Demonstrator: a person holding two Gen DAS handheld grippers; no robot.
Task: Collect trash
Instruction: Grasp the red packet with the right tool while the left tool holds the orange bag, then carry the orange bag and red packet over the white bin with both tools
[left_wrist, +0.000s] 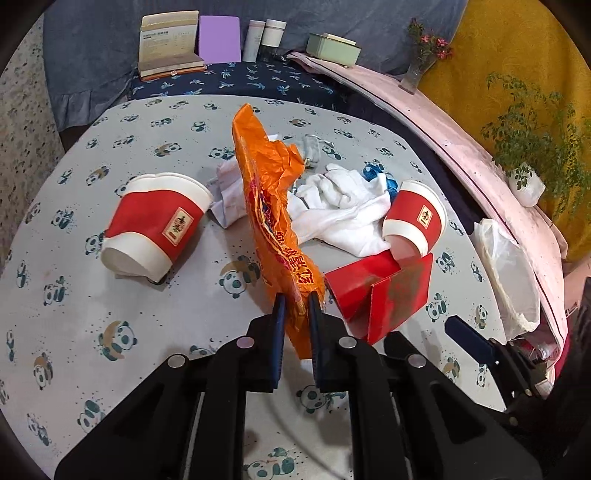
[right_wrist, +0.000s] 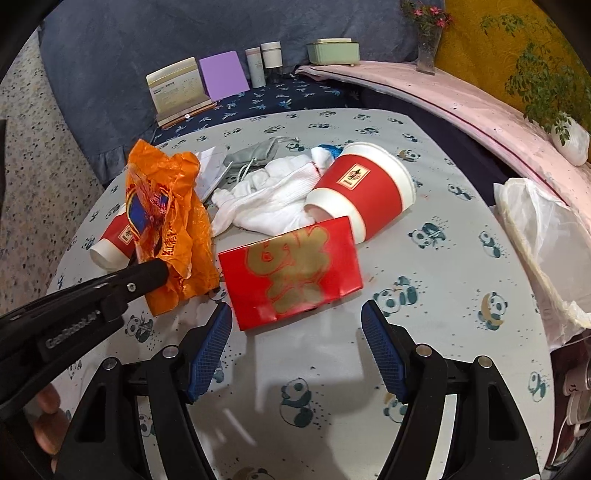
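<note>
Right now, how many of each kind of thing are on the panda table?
Paper cups: 2
Red box: 1
Orange bag: 1, pinched in the left gripper
White cloth: 1
Grey pouch: 1
White paper: 1
Blue-and-white piece by the cloth: 1
Total: 8

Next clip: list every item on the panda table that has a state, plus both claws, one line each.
Left claw: shut on orange bag.
Right claw: open, holding nothing.
Orange bag: crumpled, lifted.
Left cup: tipped on its side.
Right cup: tipped on its side.
Red box: lying flat.
White cloth: bunched.
White bag: at table edge.
</note>
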